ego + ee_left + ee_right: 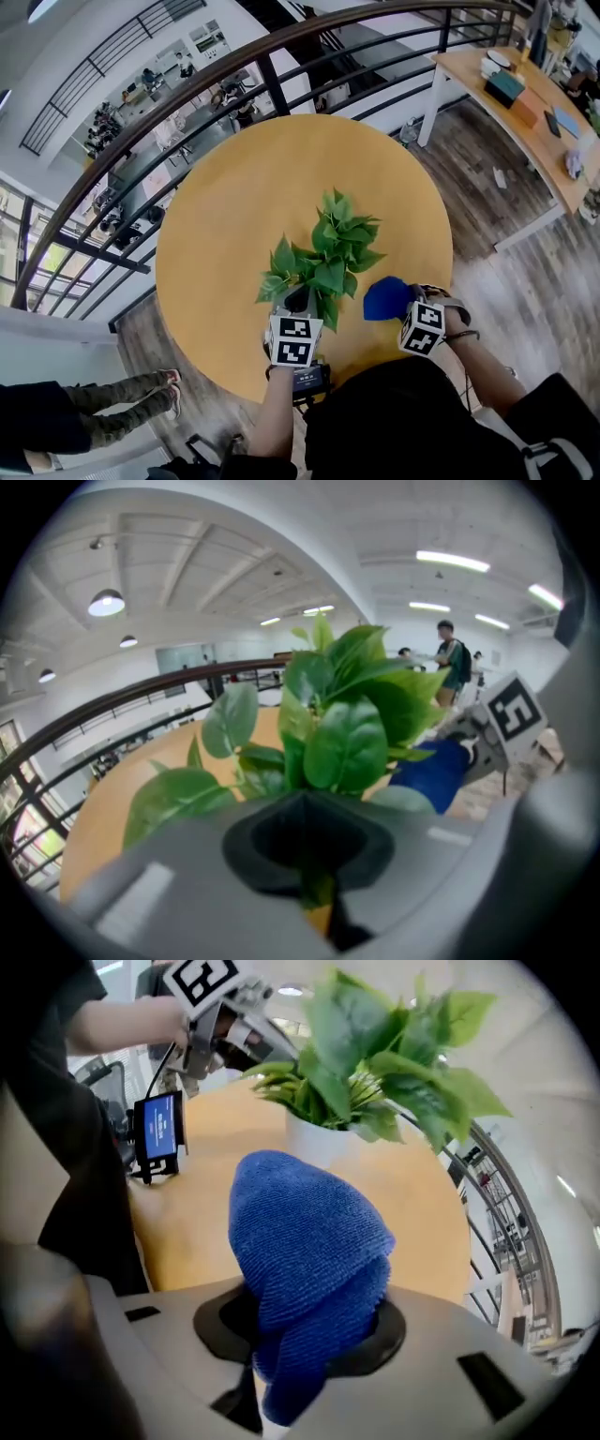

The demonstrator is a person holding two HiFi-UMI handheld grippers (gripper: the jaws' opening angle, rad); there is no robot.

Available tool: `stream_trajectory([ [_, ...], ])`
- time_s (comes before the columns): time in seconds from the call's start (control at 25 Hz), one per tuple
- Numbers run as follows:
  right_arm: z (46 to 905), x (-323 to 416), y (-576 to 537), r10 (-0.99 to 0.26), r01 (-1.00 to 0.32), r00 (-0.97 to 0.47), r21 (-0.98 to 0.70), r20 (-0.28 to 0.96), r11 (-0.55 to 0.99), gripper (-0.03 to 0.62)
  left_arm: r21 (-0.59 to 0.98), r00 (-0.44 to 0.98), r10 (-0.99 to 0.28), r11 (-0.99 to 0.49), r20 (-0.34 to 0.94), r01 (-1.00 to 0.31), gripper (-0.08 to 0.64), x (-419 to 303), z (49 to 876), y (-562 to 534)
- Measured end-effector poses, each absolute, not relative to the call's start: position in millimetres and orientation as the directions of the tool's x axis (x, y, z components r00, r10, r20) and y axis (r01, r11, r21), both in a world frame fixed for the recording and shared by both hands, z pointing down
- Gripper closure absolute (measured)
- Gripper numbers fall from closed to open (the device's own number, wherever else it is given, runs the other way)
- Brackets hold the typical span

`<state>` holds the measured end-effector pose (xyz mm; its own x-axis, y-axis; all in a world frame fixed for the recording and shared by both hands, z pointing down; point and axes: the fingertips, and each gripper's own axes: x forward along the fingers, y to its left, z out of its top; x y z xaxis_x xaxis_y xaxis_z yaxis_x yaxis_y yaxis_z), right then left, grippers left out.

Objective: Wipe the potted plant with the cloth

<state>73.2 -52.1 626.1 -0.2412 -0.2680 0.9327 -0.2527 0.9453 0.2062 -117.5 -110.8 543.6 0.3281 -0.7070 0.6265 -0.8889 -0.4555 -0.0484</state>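
The potted plant (326, 255), green leaves in a white pot (314, 1143), stands on the near half of the round yellow table (234, 187). My left gripper (298, 302) reaches into its near side. In the left gripper view the jaws (314, 892) are shut, with a green leaf stem running down between them. The blue cloth (384, 298) hangs bunched from my right gripper (405, 302), just right of the plant and apart from the leaves. In the right gripper view that gripper (281, 1372) is shut on the cloth (305, 1241), whose folds hide the pads.
A dark curved railing (216, 70) runs behind the table. A wooden desk (525, 103) with boxes stands at the back right. A small blue-lit screen (157, 1129) hangs under the left gripper. A person's legs (112, 403) are at the lower left, and someone (452, 663) stands far off.
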Motion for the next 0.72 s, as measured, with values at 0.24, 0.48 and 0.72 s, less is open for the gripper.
stream_trajectory([
  [0.24, 533, 47, -73, -0.452, -0.317, -0.476, 0.333, 0.754, 0.888, 0.442, -0.048, 0.329, -0.694, -0.464, 0.641, -0.884, 0.558, -118, 547, -107],
  [0.48, 593, 25, -61, -0.309, -0.217, -0.377, 0.241, 0.873, 0.946, 0.442, -0.041, 0.322, -0.682, -0.458, 0.657, -0.888, 0.558, -124, 556, -102],
  [0.72, 632, 56, -20, -0.188, -0.13, -0.265, 0.158, 0.946, 0.979, 0.442, -0.043, 0.33, -0.69, -0.463, 0.645, -0.885, 0.558, -126, 551, -102],
])
